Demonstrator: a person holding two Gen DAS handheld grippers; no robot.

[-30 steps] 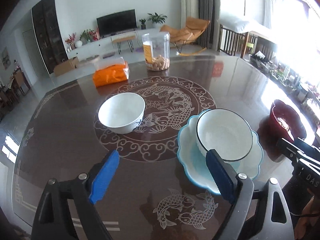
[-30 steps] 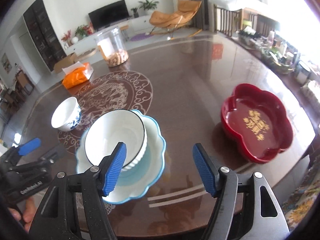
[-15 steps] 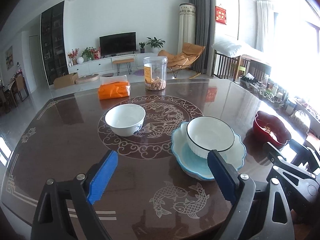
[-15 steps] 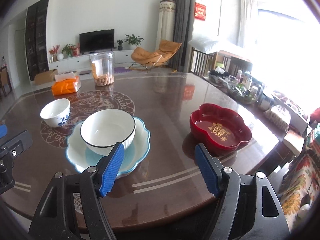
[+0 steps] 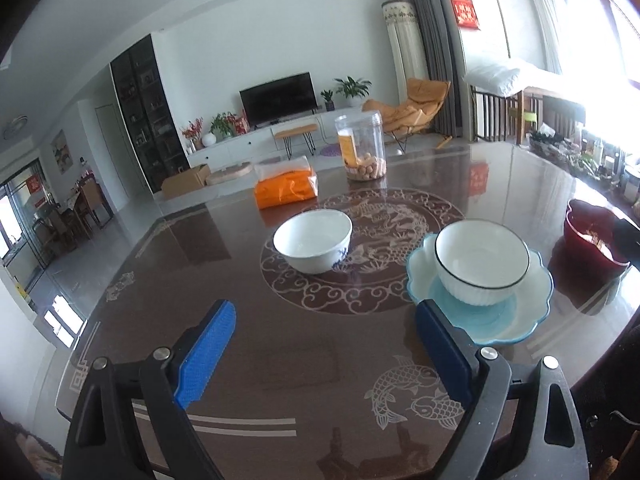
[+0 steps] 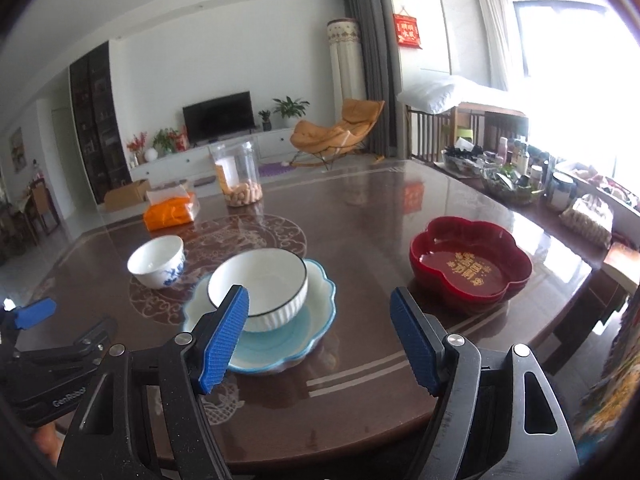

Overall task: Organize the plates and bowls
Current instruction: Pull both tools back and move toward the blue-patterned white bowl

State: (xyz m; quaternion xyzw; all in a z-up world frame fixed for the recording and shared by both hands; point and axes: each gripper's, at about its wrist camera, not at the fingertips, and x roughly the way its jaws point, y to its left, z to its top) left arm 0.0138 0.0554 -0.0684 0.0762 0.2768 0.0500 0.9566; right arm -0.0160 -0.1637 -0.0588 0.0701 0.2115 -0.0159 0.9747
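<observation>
Since a second ago: both views tilted up off the surface [image 5: 280, 364], dishes unmoved.

Left wrist view: left tool [image 5: 324, 354] wide, empty; ahead, blue-patterned bowl [image 5: 313, 245]; ahead right, ribbed white bowl [image 5: 481, 261] inside scalloped blue plate [image 5: 524, 312].

Right wrist view: right tool [image 6: 320, 340] wide, empty; ahead left, same stack; ahead right, red dish [image 6: 470, 264], well apart.

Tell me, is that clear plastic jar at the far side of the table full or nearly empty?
Nearly empty. The clear jar stands upright with only a shallow layer of pale brown snacks at its bottom; the rest is see-through.
</observation>
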